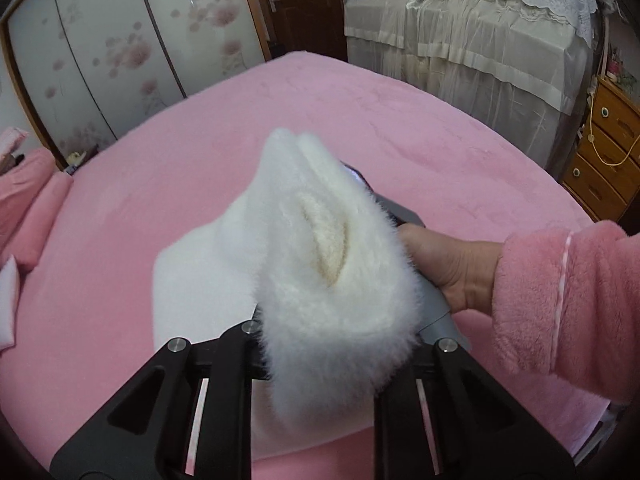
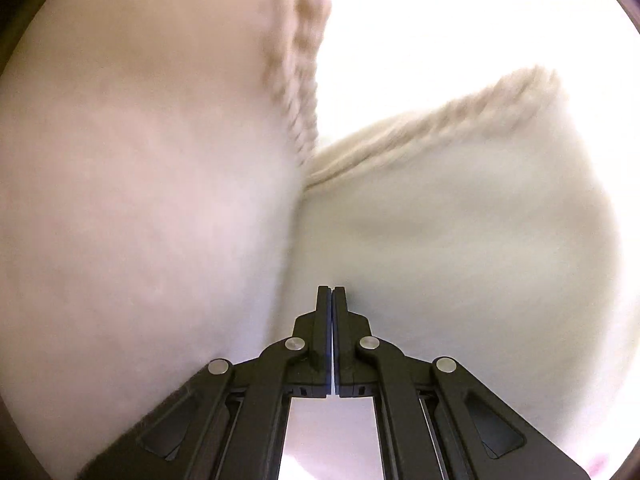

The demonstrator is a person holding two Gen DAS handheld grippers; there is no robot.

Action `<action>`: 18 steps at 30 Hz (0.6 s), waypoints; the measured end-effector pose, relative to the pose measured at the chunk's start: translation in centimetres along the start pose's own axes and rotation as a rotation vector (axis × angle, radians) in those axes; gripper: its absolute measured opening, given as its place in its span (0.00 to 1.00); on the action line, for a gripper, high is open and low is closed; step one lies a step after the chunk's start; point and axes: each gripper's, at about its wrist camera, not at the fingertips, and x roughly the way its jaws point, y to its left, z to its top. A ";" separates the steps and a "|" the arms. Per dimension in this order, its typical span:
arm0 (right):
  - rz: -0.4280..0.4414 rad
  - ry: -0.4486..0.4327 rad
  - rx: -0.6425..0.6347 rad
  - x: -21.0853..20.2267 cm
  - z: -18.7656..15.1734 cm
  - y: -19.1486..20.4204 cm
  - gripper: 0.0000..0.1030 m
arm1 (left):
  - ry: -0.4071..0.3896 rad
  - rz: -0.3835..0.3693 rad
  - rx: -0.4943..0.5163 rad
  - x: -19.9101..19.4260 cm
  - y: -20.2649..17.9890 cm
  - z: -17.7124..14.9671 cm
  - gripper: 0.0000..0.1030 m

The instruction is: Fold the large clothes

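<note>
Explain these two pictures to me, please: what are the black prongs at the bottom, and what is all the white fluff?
Each picture comes from a camera mounted on a hand-held two-finger gripper, looking along its black fingers. In the left wrist view, the left gripper is closed on a fluffy white fleece garment, lifted above the pink plush bedspread. The person's hand, in a pink fleece sleeve, holds the other grey-bodied gripper. In the right wrist view, the right gripper is shut, its tips against the same white fabric, which fills the picture.
</note>
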 end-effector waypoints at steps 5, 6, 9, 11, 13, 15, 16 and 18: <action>-0.025 -0.191 0.034 -4.3 -0.4 -3.2 0.00 | 0.061 -0.060 -0.010 3.3 -1.7 -0.7 0.15; -0.062 -0.219 0.029 -5.2 -0.5 -3.5 0.00 | 0.073 -0.075 -0.006 4.3 -2.0 -1.2 0.15; -0.088 -0.236 0.038 -7.7 -1.0 -5.4 0.00 | 0.140 -0.115 0.016 7.2 -3.2 -2.8 0.18; -0.099 -0.241 0.060 -9.3 -0.9 -6.6 0.00 | 0.204 -0.120 0.025 9.3 -4.8 -3.9 0.23; -0.153 -0.267 0.061 -11.3 -1.2 -7.2 0.01 | 0.260 -0.109 0.026 11.2 -6.0 -5.1 0.28; -0.132 -0.267 0.071 -13.1 -1.5 -7.2 0.01 | 0.272 -0.093 0.043 12.0 -7.2 -5.7 0.45; -0.114 -0.261 0.076 -13.7 -1.6 -7.0 0.01 | 0.283 -0.107 0.046 12.0 -7.9 -5.7 0.62; -0.089 -0.245 0.064 -14.3 0.1 -6.6 0.02 | 0.308 -0.151 0.017 11.5 -8.6 -5.5 0.74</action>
